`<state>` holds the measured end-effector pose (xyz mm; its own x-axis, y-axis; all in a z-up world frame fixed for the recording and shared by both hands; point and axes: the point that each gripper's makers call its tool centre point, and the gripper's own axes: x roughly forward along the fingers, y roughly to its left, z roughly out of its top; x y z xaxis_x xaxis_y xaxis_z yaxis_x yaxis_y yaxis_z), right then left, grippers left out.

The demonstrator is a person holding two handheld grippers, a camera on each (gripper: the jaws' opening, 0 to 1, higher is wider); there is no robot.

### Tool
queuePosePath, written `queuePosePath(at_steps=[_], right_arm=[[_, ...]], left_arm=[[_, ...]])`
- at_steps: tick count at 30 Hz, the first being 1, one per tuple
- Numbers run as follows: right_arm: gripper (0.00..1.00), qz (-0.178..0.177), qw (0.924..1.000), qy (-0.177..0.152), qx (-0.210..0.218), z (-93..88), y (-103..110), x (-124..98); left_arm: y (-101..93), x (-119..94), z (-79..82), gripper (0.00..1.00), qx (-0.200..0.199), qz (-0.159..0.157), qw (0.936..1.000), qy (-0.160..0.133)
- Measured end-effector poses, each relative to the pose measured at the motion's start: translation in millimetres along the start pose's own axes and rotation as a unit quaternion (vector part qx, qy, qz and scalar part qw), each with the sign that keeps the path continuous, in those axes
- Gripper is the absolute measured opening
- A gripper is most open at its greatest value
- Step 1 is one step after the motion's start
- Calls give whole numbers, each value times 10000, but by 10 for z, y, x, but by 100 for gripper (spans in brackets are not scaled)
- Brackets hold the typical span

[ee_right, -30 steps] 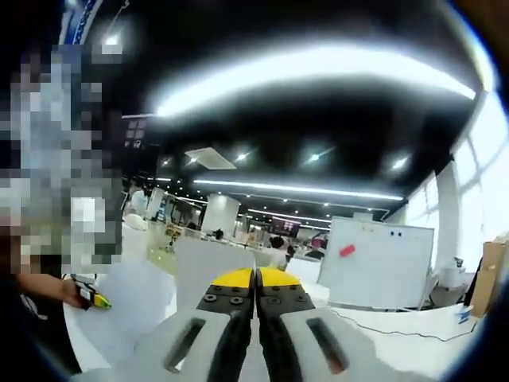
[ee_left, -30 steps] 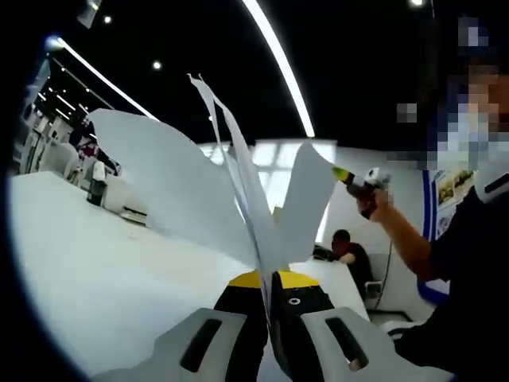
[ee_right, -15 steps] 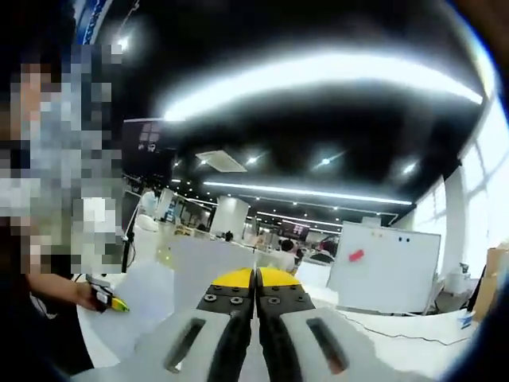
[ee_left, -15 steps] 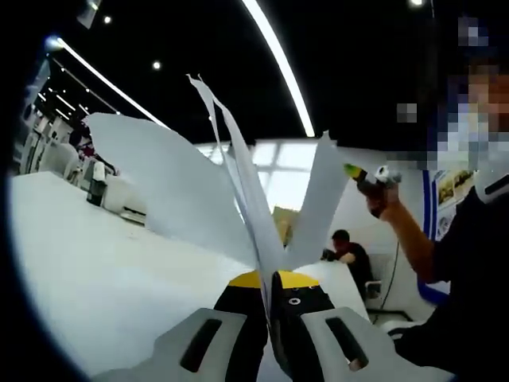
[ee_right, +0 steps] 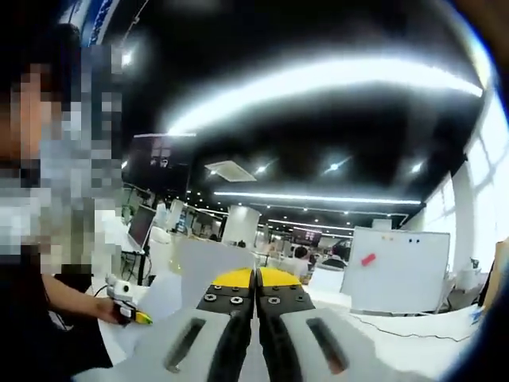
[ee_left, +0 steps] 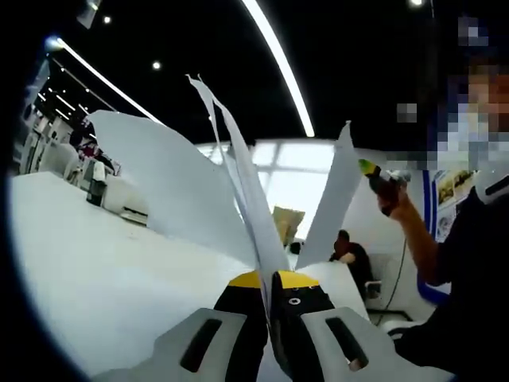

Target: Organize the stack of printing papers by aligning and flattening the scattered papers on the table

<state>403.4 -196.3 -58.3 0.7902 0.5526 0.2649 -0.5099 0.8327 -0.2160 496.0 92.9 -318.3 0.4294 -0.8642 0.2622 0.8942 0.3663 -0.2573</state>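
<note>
Between the jaws of my left gripper [ee_left: 268, 280] the papers [ee_left: 238, 199] stand up and fan apart, so this gripper is closed on their lower edge. One sheet bends far to the left, some stay in the middle, one leans to the right toward my right gripper [ee_left: 374, 171], which I see at the right, raised in the hand [ee_left: 398, 205]. In the right gripper view its jaws [ee_right: 254, 280] are pressed together, and a white sheet [ee_right: 208, 263] rises just behind the tips; I cannot tell if it is pinched.

I judge the sheets are very light and soft. They slide on each other and crease easily, so a hold near the edge, across all sheets together, seems best, with a gentle pull.

The table [ee_left: 87, 270] is white and lies under the papers at the left. A dark bottle-like thing [ee_left: 97, 187] stands far at the left, well apart. A seated person [ee_left: 347, 253] is behind, and a whiteboard [ee_right: 400, 270] is at the far right. None of them seems to block the way.
</note>
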Motion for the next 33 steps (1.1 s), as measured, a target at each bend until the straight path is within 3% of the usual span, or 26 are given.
queuePosePath(at_steps=[5,9,20,33], right_arm=[[0,-65,9999,-81,119,27,-2,-84],[0,151,9998,-75,140,4,137,-118],[0,644,9937,-13,917,-39,375,-115],[0,1078,9828,453,1428,-487,568,407]], left_arm=[[2,-2,0,7,0,3,10000,0],[1,-3,0,7,-1,2,10000,0],[-1,-3,-5,7,11,-4,10000,24],[-8,2,-8,7,23,-3,10000,30]])
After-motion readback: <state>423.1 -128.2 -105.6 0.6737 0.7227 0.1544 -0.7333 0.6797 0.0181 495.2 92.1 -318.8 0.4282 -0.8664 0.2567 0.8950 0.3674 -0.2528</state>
